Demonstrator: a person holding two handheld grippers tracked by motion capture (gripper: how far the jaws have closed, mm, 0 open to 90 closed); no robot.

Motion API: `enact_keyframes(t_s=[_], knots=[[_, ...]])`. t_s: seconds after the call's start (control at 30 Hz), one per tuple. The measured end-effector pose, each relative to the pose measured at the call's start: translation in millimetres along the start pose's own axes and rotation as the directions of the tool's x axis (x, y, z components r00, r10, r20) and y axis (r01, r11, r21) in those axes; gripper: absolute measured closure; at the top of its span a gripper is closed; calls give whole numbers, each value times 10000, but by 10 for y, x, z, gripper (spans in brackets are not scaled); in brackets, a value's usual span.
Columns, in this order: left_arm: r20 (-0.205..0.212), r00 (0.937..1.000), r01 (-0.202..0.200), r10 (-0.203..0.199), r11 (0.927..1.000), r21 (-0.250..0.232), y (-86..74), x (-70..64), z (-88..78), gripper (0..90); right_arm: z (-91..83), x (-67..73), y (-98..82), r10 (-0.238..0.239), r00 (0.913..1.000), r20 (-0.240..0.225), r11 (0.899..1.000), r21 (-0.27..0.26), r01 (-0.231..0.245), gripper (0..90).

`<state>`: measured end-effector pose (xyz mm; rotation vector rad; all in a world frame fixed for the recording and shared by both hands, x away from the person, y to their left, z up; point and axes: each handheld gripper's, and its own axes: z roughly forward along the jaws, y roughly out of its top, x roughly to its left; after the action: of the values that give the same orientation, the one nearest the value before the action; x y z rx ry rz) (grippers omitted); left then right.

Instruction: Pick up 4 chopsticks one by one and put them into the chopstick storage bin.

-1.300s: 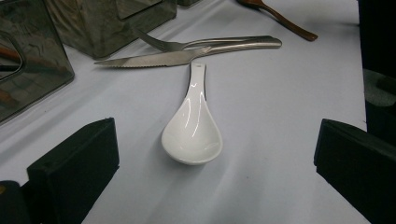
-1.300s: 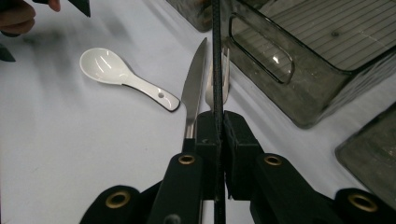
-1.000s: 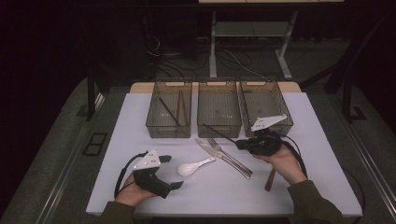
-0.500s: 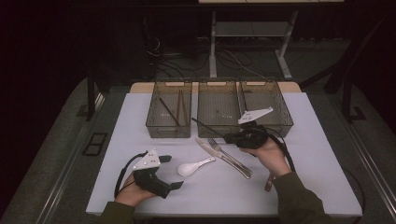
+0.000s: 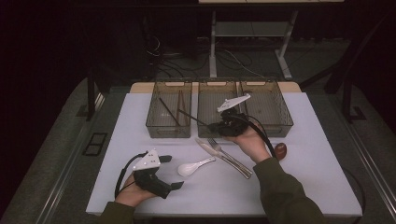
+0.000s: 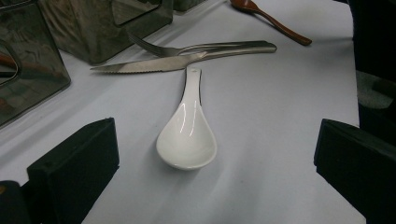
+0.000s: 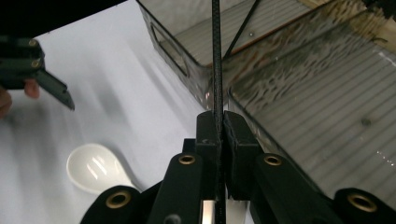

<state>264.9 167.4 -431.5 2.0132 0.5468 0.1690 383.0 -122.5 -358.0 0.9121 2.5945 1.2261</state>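
My right gripper (image 5: 213,125) is shut on a thin black chopstick (image 5: 191,117), held above the front edge of the middle bin (image 5: 217,132). The stick's free end points left, over the left bin (image 5: 168,134). In the right gripper view the chopstick (image 7: 216,56) runs straight up from the pinched pads of the right gripper (image 7: 217,128). My left gripper (image 5: 172,172) rests on the table at the front left, open, with a white ceramic spoon (image 6: 187,140) lying on the table just ahead of its jaws.
Other chopsticks (image 5: 167,111) lie in the left bin. A knife (image 6: 154,65) and fork (image 6: 210,46) lie side by side behind the spoon. A brown wooden spoon (image 5: 280,150) sits by my right wrist. A third bin (image 5: 275,126) stands at the right.
My right gripper has carried the chopstick left and slightly up, from in front of the right bin to the middle bin's front edge. The left gripper has stayed put.
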Motion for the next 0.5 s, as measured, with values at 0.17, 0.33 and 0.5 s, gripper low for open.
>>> enact_keyframes(t_s=[0.17, 0.33, 0.5], knots=[[3, 10000, 30, -30, 10000, -28, 3, -2, 0, 0, 136, -16, 147, 92, 9998, 156, 9998, 149, -95, 852], [5, 10000, -47, 47, 9999, -99, 6, -2, -3, 0, 288, -27, 286, 220, 9994, 277, 9995, 236, -227, 852], [26, 10000, -45, 46, 10000, -80, 8, 0, -4, 0, 448, -37, 453, 347, 9985, 415, 9988, 337, -361, 852]])
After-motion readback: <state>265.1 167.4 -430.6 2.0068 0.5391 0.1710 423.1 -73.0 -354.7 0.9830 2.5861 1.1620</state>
